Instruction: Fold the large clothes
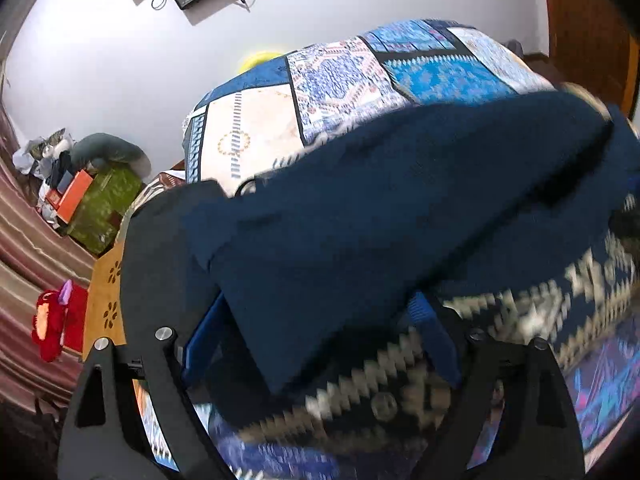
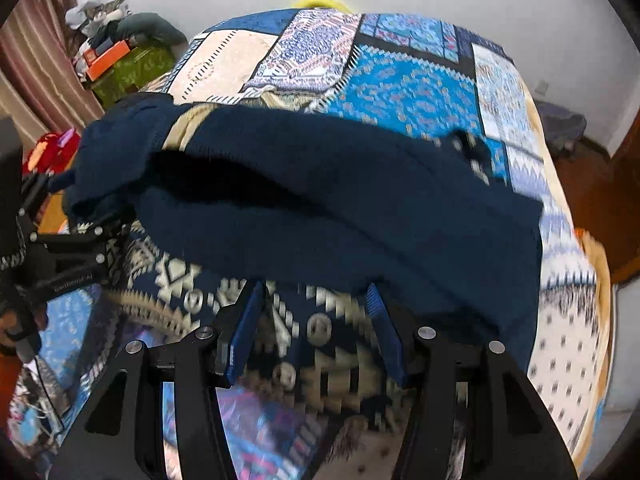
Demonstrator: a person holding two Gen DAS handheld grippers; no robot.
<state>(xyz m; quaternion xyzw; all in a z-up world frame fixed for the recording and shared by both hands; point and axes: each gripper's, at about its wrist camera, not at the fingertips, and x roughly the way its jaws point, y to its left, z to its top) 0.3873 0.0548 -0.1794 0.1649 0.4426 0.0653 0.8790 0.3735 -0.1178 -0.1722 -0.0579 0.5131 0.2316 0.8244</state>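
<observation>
Left wrist view has my left gripper point(image 1: 320, 320) clenched on the navy sweater's point(image 1: 400, 208) plain edge, lifted over its patterned half to fold it. My right gripper point(image 2: 316, 320) stands spread, grasping nothing. Knit looks thick (blurred), lying on the patchwork bedspread point(image 2: 400, 80).

Navy sweater point(image 1: 400, 208): drapes over both fingertips of the left gripper point(image 1: 320, 344), hiding its grip; patterned band below the navy fold motion-blurred (motifs unreadable). Right gripper point(image 2: 316, 320): fingertips likewise buried under the sweater's fold. Yellow object point(image 2: 320, 0) behind the sweater: mostly hidden by the patchwork bedspread point(image 2: 400, 80), blurred, unidentifiable.
</observation>
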